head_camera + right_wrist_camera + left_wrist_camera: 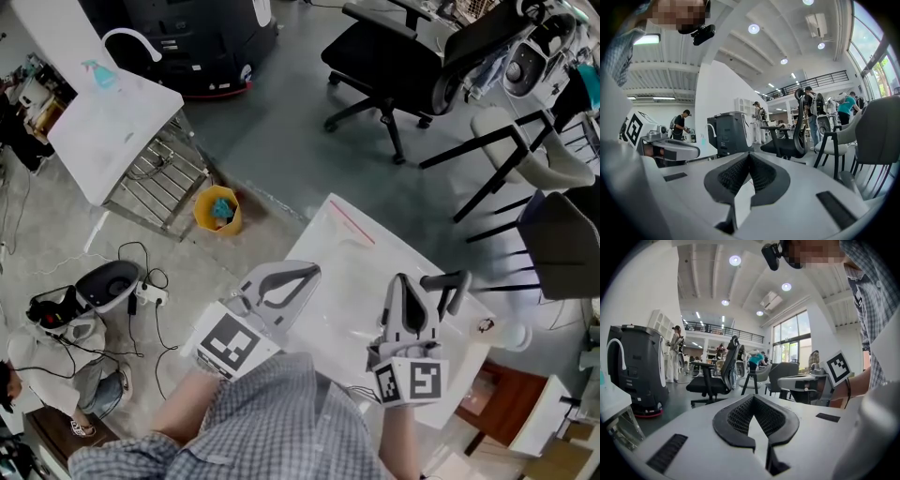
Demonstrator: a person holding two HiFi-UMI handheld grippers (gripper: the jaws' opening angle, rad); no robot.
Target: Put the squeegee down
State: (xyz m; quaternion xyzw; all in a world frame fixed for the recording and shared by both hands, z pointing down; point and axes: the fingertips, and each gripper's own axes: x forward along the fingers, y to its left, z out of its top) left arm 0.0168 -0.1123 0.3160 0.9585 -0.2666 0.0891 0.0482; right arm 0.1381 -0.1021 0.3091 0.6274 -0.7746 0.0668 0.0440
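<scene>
In the head view both grippers hover over a white table (342, 246). My left gripper (311, 271) is shut, its dark ribbed pads meeting at the tip (752, 397) with nothing between them. My right gripper (402, 279) is also shut and empty (749, 155). A dark grey T-shaped tool, apparently the squeegee (448, 285), lies on the table just right of the right gripper, apart from its jaws. Each gripper view shows the other gripper beside it: the right one (836, 369) and the left one (665, 147).
A yellow bucket (217, 209) stands on the floor beyond the table's far left corner, by a metal rack holding a white board (112, 122). A black office chair (394, 66) and other chairs (553, 234) stand far right. Cables and a round device (108, 284) lie at left.
</scene>
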